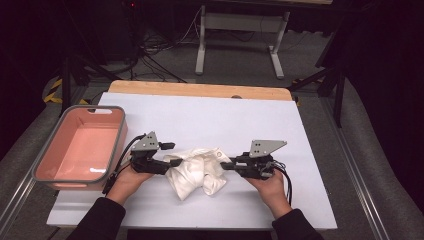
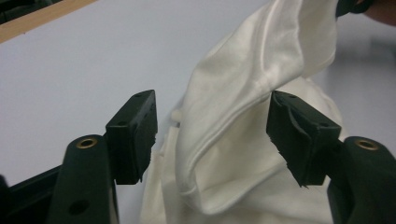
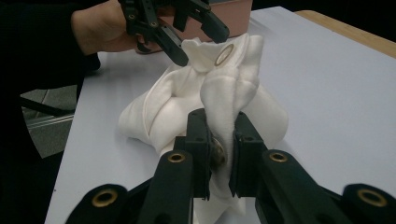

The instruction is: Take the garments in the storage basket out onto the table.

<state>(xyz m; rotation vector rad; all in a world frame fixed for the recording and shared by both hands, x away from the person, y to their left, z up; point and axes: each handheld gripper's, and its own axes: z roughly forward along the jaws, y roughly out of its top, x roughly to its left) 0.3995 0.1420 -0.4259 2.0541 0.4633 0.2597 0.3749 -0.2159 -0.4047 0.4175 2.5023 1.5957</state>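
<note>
One white cloth (image 1: 197, 172) lies bunched near the middle of the one white-covered table (image 1: 280, 125), between two hand-held grippers, with one pink bin (image 1: 80, 147) standing at the table's left edge. The right gripper (image 3: 219, 154) has its jaws clamped together on a fold of the cloth, where one metal eyelet sits between the pads and a second eyelet (image 3: 224, 54) shows on the raised fold beyond. The left gripper (image 2: 212, 135) has its two jaws standing apart with a ridge of the cloth between them, neither pad pressing on it
</note>
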